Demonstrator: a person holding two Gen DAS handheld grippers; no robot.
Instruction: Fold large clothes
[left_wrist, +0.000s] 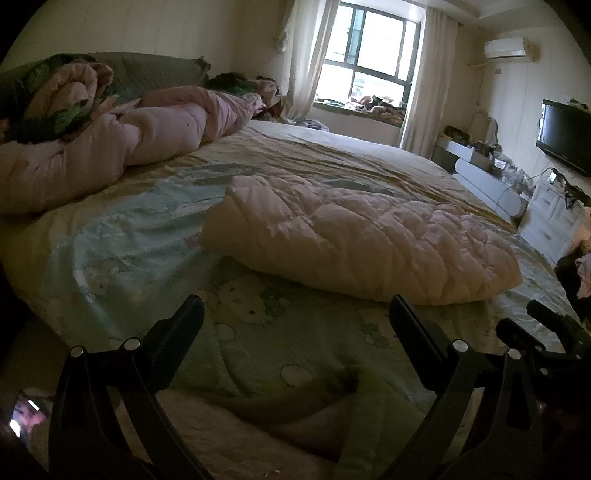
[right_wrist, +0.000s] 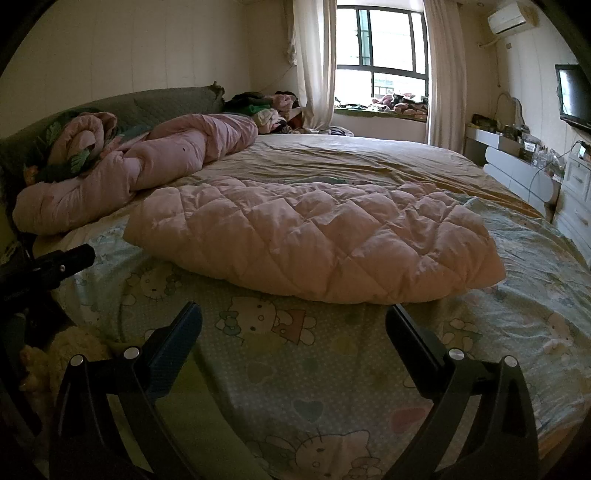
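pink quilted padding marks the garment (right_wrist: 314, 236), a large puffy piece lying flat in the middle of the bed (right_wrist: 332, 369), already doubled into a broad, roughly rectangular slab. by the look of it at least one fold is done; whether another halving is wanted i cannot tell, but the slab is still wide and could take one. its near edge runs just ahead of both tools, and its corners at left and right sit free on the cartoon-print sheet. the right gripper (right_wrist: 293, 321) hangs with jaws wide, holding nothing, and the left gripper (left_wrist: 295, 314) likewise spreads wide and empty. bare sheet surrounds the garment on every side, so room is ample. a rolled pink duvet (right_wrist: 147, 166) lies well apart by the headboard.
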